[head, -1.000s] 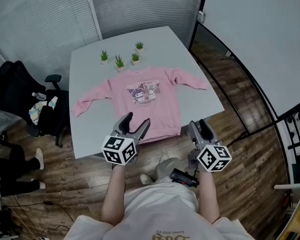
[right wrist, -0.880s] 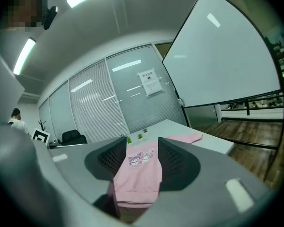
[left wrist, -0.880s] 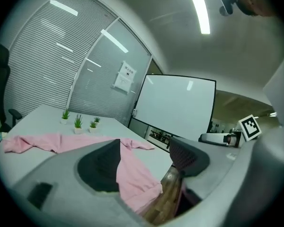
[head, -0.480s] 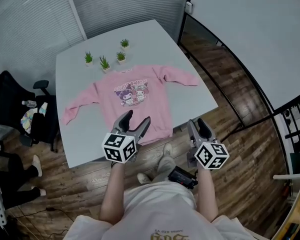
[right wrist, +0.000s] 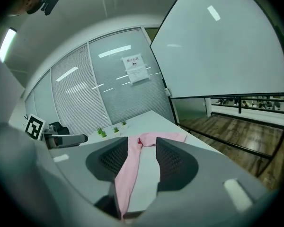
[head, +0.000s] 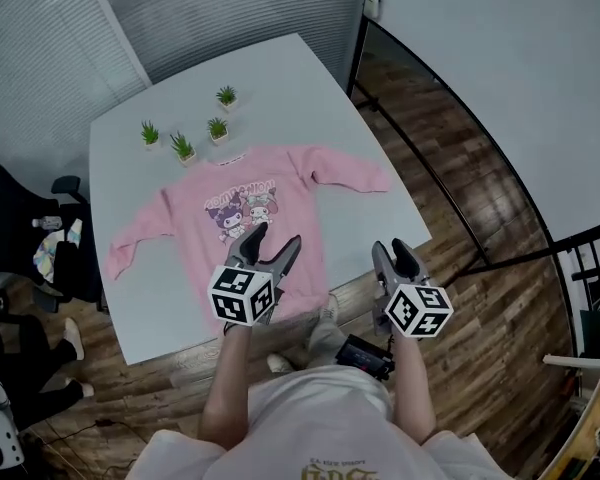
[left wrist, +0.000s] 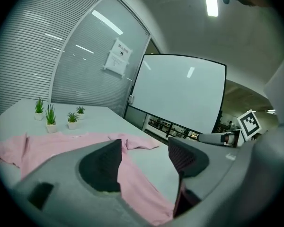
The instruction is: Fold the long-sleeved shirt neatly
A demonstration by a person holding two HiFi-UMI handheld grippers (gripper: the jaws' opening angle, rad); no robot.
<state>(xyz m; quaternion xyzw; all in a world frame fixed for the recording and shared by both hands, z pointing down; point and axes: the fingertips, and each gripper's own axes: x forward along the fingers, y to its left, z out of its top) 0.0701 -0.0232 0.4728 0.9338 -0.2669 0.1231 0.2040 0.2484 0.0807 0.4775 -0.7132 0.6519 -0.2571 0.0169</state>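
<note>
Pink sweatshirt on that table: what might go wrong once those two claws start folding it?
The small potted plants stand right by the pink sweatshirt's collar, so a lifted hem or sleeve could knock one over. The hem lies close to the table's near edge; a tug might drag it off. Both sleeves lie crooked, which could leave an uneven fold.

My left gripper (left wrist: 144,150) fills the lower frame, its jaws apart though just eased inward, and nothing is pinched between them. Beyond them the pink shirt (left wrist: 57,142) lies flat on the grey table (left wrist: 102,115). Three small potted plants (left wrist: 50,122) stand at centre left.
</note>
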